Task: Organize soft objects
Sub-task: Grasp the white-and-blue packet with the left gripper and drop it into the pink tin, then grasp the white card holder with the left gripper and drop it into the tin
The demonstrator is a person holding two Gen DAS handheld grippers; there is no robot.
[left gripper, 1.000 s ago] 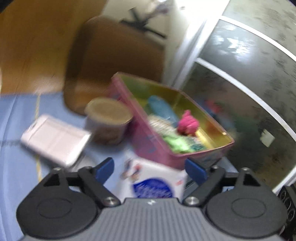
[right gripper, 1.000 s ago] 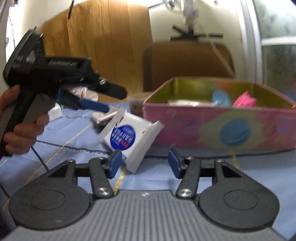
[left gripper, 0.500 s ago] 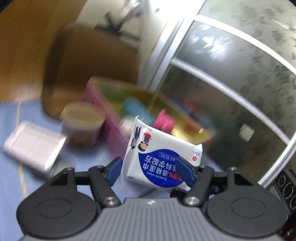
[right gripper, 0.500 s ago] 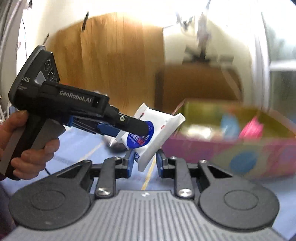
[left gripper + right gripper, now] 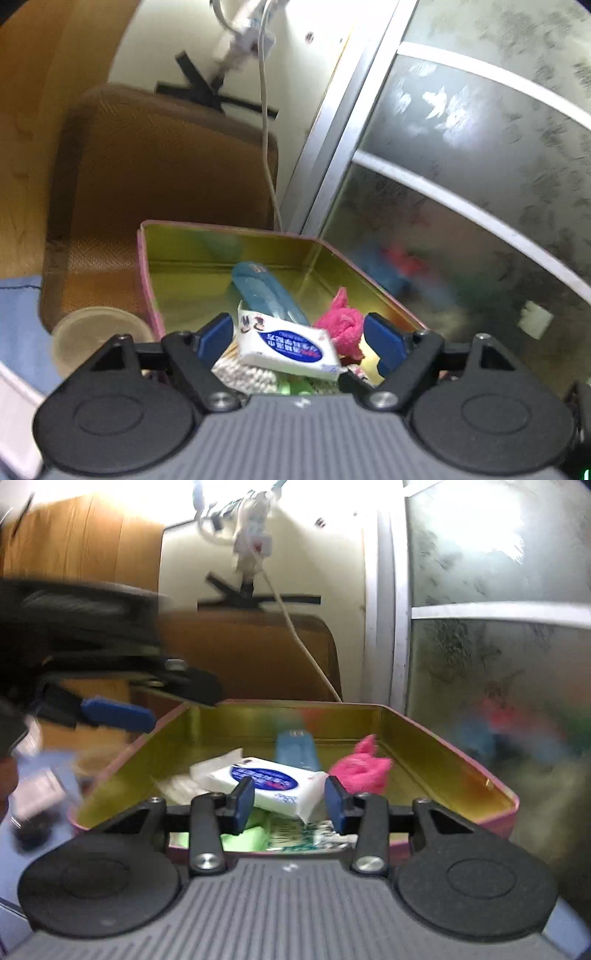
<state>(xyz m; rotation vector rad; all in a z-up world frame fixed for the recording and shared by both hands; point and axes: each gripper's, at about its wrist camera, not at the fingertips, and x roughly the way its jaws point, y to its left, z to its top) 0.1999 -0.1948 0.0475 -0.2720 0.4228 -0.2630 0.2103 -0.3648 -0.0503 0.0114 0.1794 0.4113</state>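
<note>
The pink tin (image 5: 491, 775) is open at the top, so entry from above is free. Its floor is crowded: a tissue pack (image 5: 266, 781) lies on the pile at the near middle, a pink cloth (image 5: 360, 768) just right of it, a blue item (image 5: 297, 749) behind. Bare floor shows only along the far wall and right side. The left gripper (image 5: 122, 712) juts over the tin's left rim, narrowing that side.

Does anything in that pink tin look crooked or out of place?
Only slightly: the tissue pack lies tilted atop the other soft items in the tin, not flat on its floor. Nothing looks spilled or damaged.
</note>
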